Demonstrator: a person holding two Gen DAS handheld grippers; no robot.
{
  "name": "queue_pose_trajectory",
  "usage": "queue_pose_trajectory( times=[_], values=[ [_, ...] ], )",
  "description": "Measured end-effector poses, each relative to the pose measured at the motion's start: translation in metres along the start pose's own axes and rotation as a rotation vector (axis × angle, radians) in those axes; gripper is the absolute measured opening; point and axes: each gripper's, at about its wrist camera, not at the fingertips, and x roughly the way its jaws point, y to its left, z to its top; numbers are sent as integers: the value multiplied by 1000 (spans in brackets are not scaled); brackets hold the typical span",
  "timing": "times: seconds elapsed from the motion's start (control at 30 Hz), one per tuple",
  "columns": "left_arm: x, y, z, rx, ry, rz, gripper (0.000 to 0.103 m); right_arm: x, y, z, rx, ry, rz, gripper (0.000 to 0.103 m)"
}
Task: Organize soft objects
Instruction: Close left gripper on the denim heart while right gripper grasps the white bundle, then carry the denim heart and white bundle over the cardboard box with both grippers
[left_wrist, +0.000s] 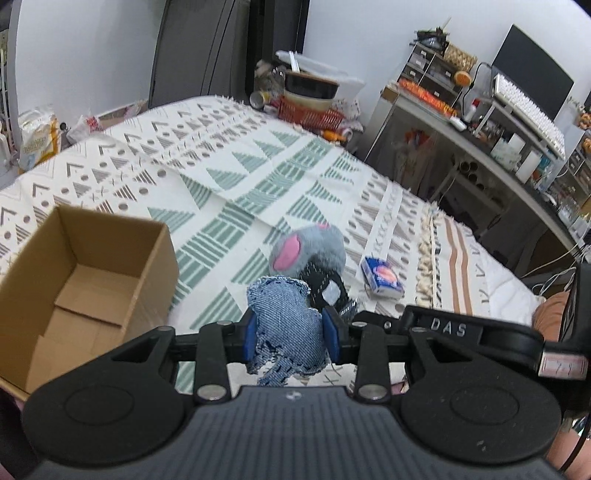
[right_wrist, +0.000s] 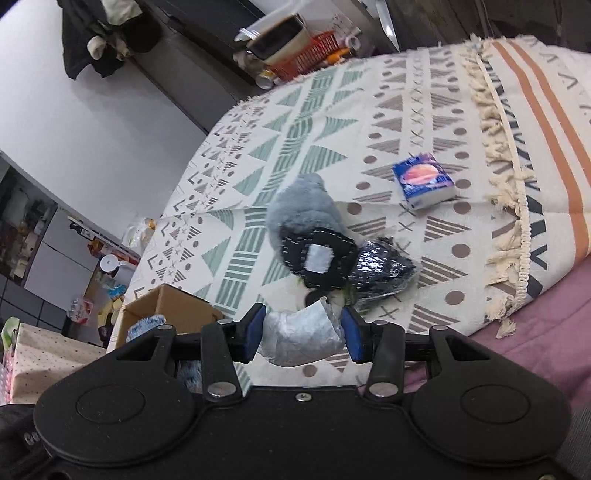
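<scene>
Both claws are full: the left gripper (left_wrist: 291, 332) clamps a frayed blue denim pouch (left_wrist: 286, 325) beside the open brown cardboard box (left_wrist: 74, 280), and the right gripper (right_wrist: 304, 338) pinches a crumpled silver-grey fabric piece (right_wrist: 301, 341) above the patterned bedspread (right_wrist: 424, 110). Loose denim threads may snag on a box wall, I think.

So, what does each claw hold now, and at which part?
The left claw grips a frayed denim piece across its middle. The right claw grips a silver-grey soft piece by its sides.
</scene>
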Motion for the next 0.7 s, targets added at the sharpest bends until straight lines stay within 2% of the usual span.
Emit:
queue_pose_trajectory(
  times=[0.23,0.7],
  values=[
    [-13,19,17,-1,-34,-15,35,-18,28,3,-34,-76,6,44],
    [-34,58,54,-16,-109,-15,35,-19,84,9,-94,-138,13,44]
  ],
)
